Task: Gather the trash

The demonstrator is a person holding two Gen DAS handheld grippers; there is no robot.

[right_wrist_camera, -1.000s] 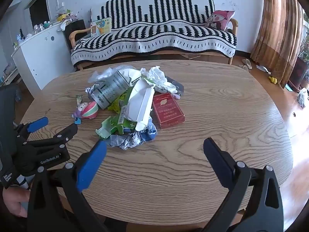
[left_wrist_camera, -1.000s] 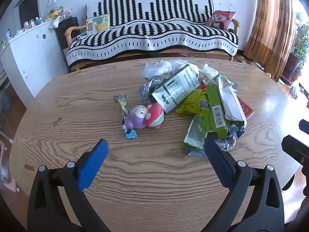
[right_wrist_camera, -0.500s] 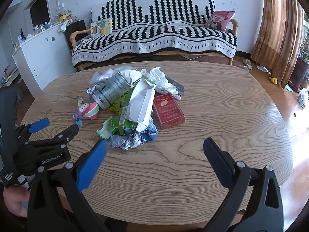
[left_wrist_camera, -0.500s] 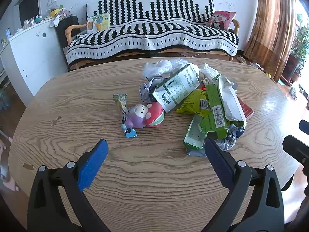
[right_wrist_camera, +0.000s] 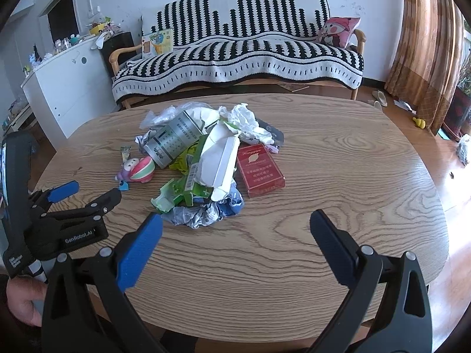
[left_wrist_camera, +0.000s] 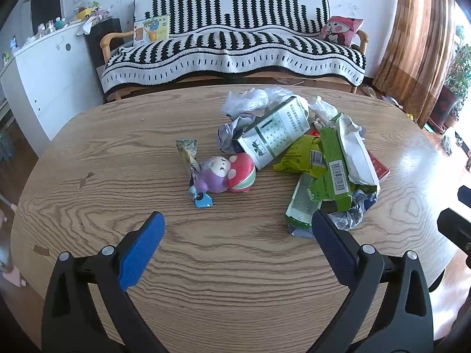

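Both grippers, left gripper [left_wrist_camera: 237,229] and right gripper [right_wrist_camera: 235,226], are hanging released near the trash pile [right_wrist_camera: 206,164]. I'm judging it light and crumply; I'm aiming for the white carton [right_wrist_camera: 219,161] topping it.

The surface [left_wrist_camera: 117,153] is light tan wood with dark wavy grain. On it, a carton [left_wrist_camera: 273,135] is white and grey with green print, a torn box [left_wrist_camera: 335,170] is bright green with white inside, a wrapper [left_wrist_camera: 297,156] is yellow-green, and a flat packet [right_wrist_camera: 259,167] is red with gold lettering. The toy [left_wrist_camera: 223,173] is purple, pink and green. The sofa cover [left_wrist_camera: 235,50] is black-and-white striped, the cushion [left_wrist_camera: 341,29] pink, the curtain [left_wrist_camera: 412,44] brown. Both grippers are black with blue pads [left_wrist_camera: 138,253].
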